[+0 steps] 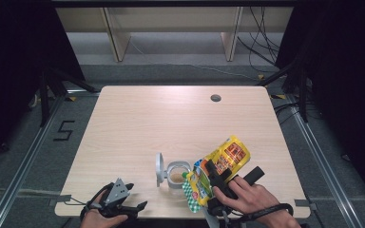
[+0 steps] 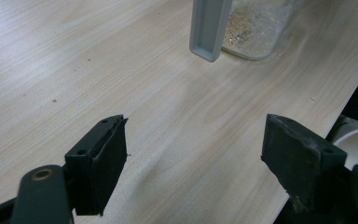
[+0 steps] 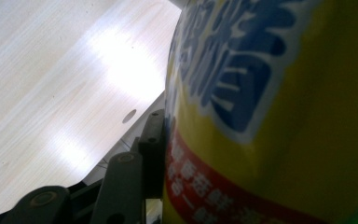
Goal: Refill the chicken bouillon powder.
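Tabletop (image 1: 138, 123), right hand (image 1: 249, 194) tilting pouch (image 1: 221, 164)

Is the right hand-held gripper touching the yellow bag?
Touching: the right gripper view shows its black pad pressed flat against the yellow bag.

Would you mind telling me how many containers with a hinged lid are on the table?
1. A clear jar with its grey lid flipped open stands near the table's front edge, just left of the yellow bag clamped in the right gripper. The bag may hide others.
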Motion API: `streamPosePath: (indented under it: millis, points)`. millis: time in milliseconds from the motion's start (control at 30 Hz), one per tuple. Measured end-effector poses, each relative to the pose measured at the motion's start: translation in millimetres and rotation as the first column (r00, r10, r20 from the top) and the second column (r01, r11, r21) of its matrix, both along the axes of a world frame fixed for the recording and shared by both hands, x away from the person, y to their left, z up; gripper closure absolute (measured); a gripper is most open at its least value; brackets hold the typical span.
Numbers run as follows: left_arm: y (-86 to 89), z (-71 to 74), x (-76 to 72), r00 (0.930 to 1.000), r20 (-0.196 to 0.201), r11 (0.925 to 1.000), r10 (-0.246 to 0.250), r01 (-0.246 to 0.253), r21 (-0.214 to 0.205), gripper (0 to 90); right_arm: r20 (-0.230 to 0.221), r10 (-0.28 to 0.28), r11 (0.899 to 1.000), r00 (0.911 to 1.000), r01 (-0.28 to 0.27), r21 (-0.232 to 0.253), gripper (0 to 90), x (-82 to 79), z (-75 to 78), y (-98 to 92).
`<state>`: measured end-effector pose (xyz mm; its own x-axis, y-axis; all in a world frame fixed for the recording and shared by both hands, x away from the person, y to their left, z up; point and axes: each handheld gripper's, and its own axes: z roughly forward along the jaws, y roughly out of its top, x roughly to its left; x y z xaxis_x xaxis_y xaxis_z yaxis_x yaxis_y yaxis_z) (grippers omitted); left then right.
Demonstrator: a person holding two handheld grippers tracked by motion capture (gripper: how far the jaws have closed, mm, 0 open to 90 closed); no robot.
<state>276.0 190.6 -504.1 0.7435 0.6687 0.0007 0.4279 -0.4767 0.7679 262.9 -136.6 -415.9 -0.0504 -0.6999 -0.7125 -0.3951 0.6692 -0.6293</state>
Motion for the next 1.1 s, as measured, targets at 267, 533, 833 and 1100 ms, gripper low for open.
streamPosePath:
  millis: [267, 533, 833, 1100]
  points:
    - [-1.1, -1.3, 0.0, 0.9998, 0.014, 0.9999, 0.011, -0.011, -0.004, 21.6, -0.001, 0.021, 1.0, 0.9998, -0.021, -0.023, 61.1, 4.0, -0.9, 5.1]
    - [-1.4, -1.0, 0.1, 0.9997, 0.025, 1.0, 0.009, -0.009, -0.002, 21.6, -0.007, 0.034, 0.999, 0.9994, -0.034, -0.028, 61.1, 6.6, 0.3, 12.0]
    - [-0.4, 0.0, -0.2, 1.0, 0.001, 1.0, -0.002, 0.002, 0.004, 21.6, -0.011, 0.034, 0.998, 0.9994, -0.034, -0.047, 61.1, 10.4, 2.5, 19.3]
    - [0.5, 0.5, 2.2, 0.9988, 0.043, 0.9994, -0.024, 0.023, 0.027, 21.6, -0.016, 0.035, 0.996, 0.9992, -0.037, -0.077, 61.1, 13.2, 4.2, 19.9]
